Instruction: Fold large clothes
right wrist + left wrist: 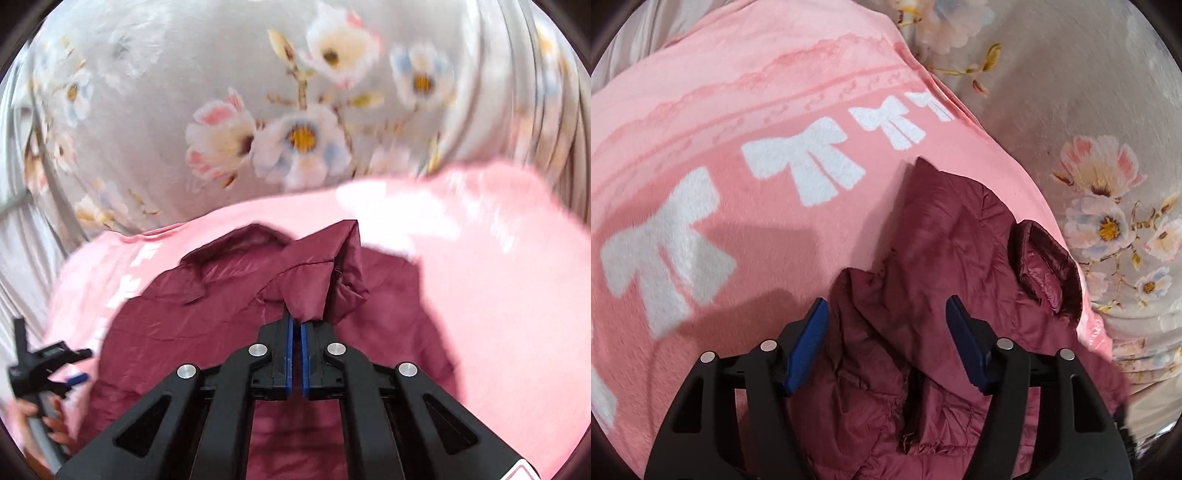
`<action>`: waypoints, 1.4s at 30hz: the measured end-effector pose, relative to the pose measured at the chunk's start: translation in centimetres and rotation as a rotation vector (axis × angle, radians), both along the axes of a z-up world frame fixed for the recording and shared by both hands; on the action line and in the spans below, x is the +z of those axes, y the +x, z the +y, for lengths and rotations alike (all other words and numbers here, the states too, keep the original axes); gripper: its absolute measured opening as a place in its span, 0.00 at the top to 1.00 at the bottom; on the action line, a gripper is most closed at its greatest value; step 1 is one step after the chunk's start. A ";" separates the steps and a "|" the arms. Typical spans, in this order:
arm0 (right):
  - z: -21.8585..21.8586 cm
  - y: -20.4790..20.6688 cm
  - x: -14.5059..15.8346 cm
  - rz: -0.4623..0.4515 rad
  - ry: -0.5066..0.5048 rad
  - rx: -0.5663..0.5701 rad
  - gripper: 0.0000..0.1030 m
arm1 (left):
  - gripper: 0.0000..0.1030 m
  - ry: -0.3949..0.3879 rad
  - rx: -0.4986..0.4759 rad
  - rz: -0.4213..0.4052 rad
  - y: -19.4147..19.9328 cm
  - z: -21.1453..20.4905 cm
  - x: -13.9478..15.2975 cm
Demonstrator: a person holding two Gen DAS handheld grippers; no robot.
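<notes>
Left wrist view: our left gripper hovers wide open, empty, over the maroon jacket on the pink blanket. Right gripper pinches a jacket fold; we'd lay it flat, edges aligned.

A bed with a grey flower sheet holds everything. A soft pink blanket with white bows lies flat on the sheet. A dark red puffy jacket lies on the pink blanket, near the blanket's edge, with its collar by the flowers.
</notes>
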State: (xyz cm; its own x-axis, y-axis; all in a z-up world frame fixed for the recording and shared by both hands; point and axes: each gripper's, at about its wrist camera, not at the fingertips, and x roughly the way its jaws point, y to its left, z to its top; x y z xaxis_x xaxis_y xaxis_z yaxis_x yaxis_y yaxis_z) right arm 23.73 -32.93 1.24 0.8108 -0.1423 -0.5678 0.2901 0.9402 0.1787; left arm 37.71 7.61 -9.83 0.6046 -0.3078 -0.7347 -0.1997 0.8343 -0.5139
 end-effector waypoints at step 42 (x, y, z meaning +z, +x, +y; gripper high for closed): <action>3.9 2.8 -3.0 0.150 -0.005 0.091 0.79 | 0.73 0.396 -0.131 -0.246 -1.2 -10.0 6.9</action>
